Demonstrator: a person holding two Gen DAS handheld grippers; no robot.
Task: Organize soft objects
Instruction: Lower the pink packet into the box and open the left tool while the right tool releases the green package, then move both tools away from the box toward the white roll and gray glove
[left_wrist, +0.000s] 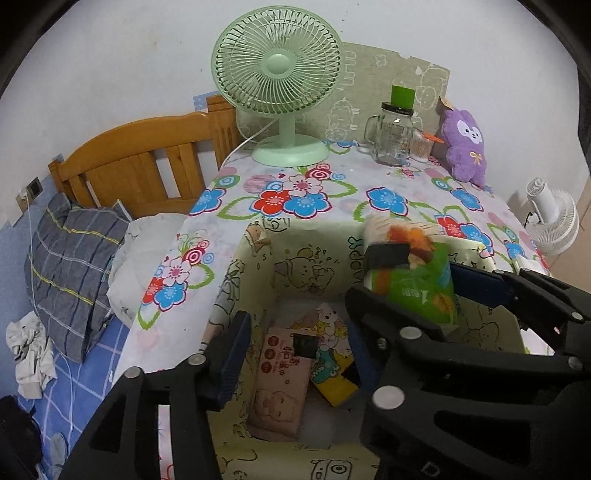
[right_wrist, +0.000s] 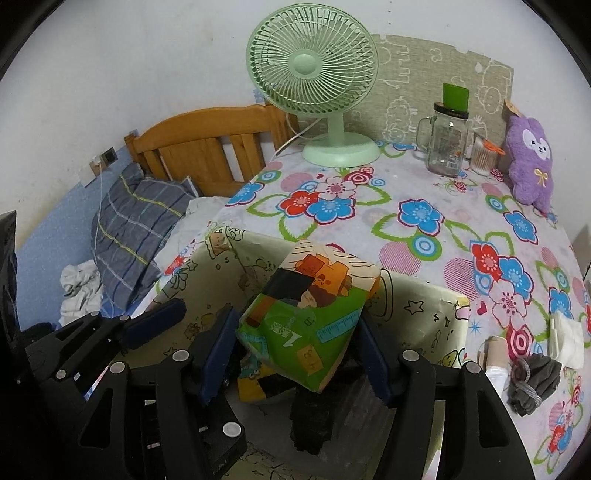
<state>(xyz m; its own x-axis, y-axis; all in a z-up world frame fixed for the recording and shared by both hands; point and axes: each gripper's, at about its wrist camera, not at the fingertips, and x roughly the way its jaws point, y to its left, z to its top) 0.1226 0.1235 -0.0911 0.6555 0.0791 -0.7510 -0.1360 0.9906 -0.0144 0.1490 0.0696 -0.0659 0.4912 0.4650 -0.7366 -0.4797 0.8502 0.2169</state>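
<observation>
My right gripper (right_wrist: 295, 332) is shut on a green and orange tissue pack (right_wrist: 310, 317) and holds it above the open yellow cartoon-print box (right_wrist: 413, 306). The same pack (left_wrist: 410, 273) and the right gripper (left_wrist: 436, 291) show in the left wrist view, over the box's right side. My left gripper (left_wrist: 291, 354) is open and empty over the box (left_wrist: 258, 258). Inside lie a pink tissue pack (left_wrist: 280, 384) and a yellow cartoon pack (left_wrist: 332, 354). A purple plush toy (right_wrist: 528, 162) leans at the table's back right; grey cloth (right_wrist: 532, 380) and a white cloth (right_wrist: 565, 339) lie at the right edge.
A green desk fan (right_wrist: 314, 74), a glass mug jar (right_wrist: 447, 144) and a cotton-swab cup (right_wrist: 484, 155) stand at the back of the flowered tablecloth (right_wrist: 424, 236). A bed with a grey plaid pillow (left_wrist: 74, 258) lies left. A white fan (left_wrist: 554, 218) stands right.
</observation>
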